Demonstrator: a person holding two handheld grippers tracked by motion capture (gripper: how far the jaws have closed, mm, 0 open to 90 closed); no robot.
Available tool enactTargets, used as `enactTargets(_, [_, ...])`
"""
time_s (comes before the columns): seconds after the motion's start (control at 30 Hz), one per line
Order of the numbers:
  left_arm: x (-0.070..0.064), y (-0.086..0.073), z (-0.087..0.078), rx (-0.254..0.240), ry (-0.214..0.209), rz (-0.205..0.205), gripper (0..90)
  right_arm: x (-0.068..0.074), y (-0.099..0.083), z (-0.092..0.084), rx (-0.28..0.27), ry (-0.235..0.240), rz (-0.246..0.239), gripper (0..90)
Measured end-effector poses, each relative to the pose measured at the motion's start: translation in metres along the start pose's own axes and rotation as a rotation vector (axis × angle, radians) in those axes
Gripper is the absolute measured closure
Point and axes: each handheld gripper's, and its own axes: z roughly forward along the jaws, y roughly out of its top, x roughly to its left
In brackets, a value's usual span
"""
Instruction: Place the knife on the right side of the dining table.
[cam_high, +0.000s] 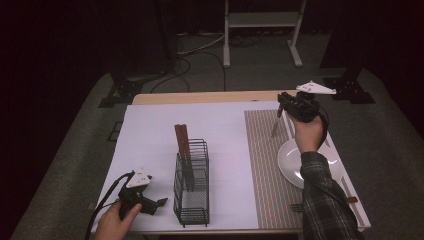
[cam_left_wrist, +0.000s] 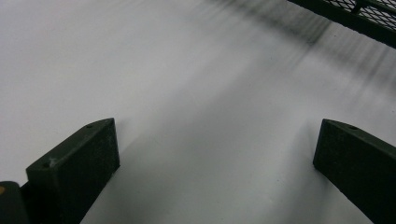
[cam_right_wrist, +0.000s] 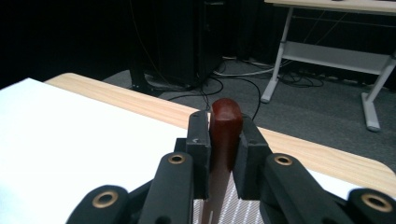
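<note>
1. Well, my right tool is clenched on a red-brown handle. In the high view a thin grey blade hangs down from the right tool at about 2 o'clock on the worktop, lifted above the striped mat. I cannot tell whether it is a knife or some other utensil.
2. The left tool is released, jaws wide apart over bare white sheet; in the high view the left tool sits at 7 o'clock, just beside the black wire caddy.
3. Two more red-brown handles stand in the caddy; their lower ends are hidden behind the mesh.
4. A white plate lies at 4 o'clock, partly covered by the plaid sleeve. A fork peeks out near the sleeve, mostly cut off.
5. The white sheet covers most of the pale wood worktop. Beyond lie grey carpet, loose cables and a white frame; the room is otherwise too dark to read.
</note>
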Motion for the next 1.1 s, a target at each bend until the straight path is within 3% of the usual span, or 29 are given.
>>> enactTargets(1.1, [0.0, 0.0, 0.0, 0.0, -0.001, -0.001, 0.0, -0.04, -0.013, -0.02, 0.039, -0.103, 0.026, 68.4])
